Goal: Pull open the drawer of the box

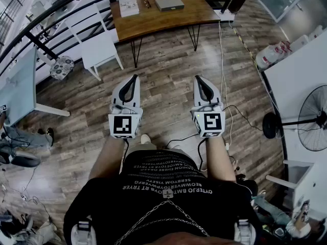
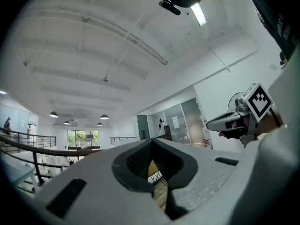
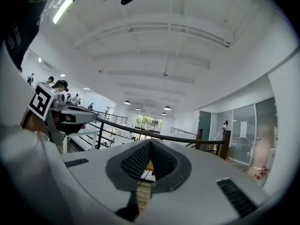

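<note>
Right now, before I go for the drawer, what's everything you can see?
table: one, brown wood with black legs, far ahead
box: one, grey, on the table's right half; drawer too small to make out
book: one, pale, on the table's left half
chair: one, white, left of the table
fan: one, black, standing at the far right
cables: several, white and black, on the wood floor at right
railing: one, black, upper left
left gripper: one, white and grey, jaws together, empty
right gripper: one, white and grey, jaws together, empty
</note>
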Demonstrator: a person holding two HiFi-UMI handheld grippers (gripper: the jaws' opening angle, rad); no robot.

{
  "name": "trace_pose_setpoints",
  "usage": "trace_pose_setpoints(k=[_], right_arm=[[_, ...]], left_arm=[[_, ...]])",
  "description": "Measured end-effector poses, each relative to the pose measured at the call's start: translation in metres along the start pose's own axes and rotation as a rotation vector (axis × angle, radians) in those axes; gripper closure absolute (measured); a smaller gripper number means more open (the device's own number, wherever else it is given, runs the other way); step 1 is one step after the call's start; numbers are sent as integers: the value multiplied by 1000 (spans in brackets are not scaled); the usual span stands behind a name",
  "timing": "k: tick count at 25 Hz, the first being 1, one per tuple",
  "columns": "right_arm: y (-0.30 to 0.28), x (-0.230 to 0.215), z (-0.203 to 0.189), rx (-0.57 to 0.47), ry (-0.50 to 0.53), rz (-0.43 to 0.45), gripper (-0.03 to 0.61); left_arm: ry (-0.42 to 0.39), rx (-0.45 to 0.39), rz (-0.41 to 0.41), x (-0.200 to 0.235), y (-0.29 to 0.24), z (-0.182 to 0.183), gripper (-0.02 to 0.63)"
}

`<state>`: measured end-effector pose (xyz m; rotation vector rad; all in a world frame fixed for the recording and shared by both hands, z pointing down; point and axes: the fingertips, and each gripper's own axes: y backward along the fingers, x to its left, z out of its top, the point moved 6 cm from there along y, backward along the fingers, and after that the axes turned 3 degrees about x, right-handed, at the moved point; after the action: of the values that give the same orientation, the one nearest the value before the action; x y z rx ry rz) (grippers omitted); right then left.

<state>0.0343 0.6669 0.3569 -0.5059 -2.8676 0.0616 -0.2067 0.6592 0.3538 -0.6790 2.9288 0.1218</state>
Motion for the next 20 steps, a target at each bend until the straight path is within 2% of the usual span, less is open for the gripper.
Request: trace_pose_setpoints(k=[13, 20], right_arm=[[-74, 63, 20, -16, 26, -32, 583], [-107, 85, 21, 14, -10, -44, 583]], left_arm=[[20, -24, -63, 94, -28, -26, 609], [47, -1, -77, 135, -43, -41, 609]])
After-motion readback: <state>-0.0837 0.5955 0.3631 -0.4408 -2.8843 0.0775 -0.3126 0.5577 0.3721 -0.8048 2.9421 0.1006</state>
